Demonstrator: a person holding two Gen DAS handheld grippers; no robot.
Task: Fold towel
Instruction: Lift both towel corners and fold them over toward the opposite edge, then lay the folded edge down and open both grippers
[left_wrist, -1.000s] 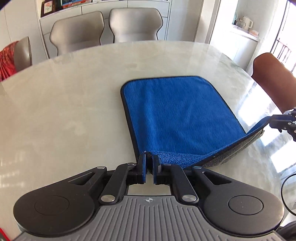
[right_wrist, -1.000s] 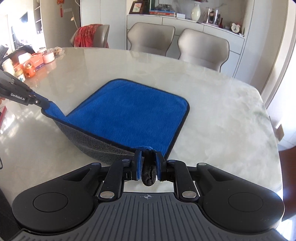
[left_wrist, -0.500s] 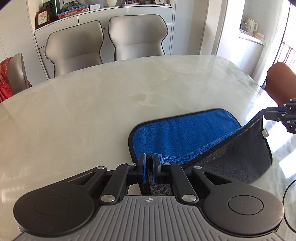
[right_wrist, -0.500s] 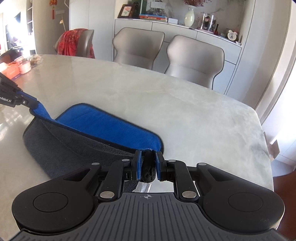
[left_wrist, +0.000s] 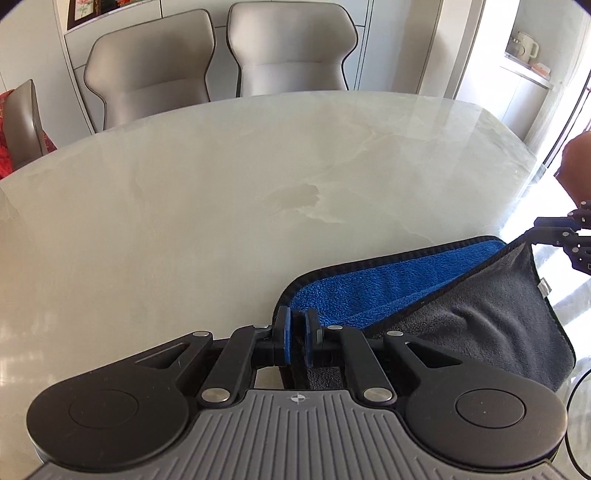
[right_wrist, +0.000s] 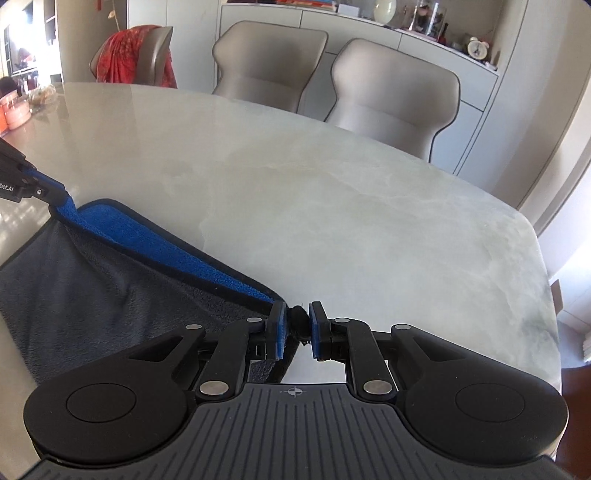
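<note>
The towel (left_wrist: 480, 317) is blue on one side and dark grey on the other. It lies on the marble table (left_wrist: 221, 206), doubled over with the grey side up. A blue strip (left_wrist: 388, 284) shows along its far edge. My left gripper (left_wrist: 295, 328) is shut on the near-left corner, low over the table. In the right wrist view the towel (right_wrist: 92, 280) spreads to the left. My right gripper (right_wrist: 297, 325) is shut on its other corner, bunched dark between the pads. The left gripper (right_wrist: 55, 195) holds its blue corner at the far left there.
Two grey chairs (left_wrist: 288, 51) stand behind the table's far edge. Another chair draped in red cloth (right_wrist: 136, 55) stands at the left. Small containers (right_wrist: 14, 110) sit on the table's far left. A person's arm (left_wrist: 576, 166) shows at the right. Bare marble lies beyond the towel.
Both grippers have carried the towel's near edge up and forward over the rest. The grey underside now covers most of the blue. Only a narrow blue strip still shows.
</note>
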